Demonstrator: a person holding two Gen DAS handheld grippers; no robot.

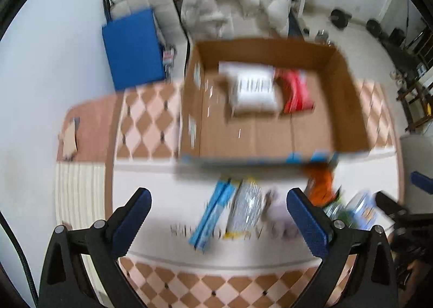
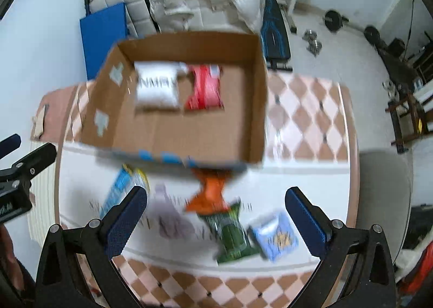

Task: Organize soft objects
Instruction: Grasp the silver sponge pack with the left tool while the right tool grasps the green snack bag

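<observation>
Count, both views blurred: 1 cardboard box (image 2: 186,97) on the surface. Inside box: 2 packets, i.e. 1 white (image 2: 157,88) and 1 red (image 2: 204,88). Outside box: approx. 5 packets, i.e. 1 orange (image 2: 208,194), 1 green (image 2: 231,232), 2 blue (image 2: 276,236) (image 1: 213,216), 1 pale purple (image 2: 169,216).

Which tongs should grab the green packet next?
Probably the right tongs: open, empty, with the green packet between their fingers. In the left wrist view it sits beyond the left tongs' right finger, partly hidden.
</observation>
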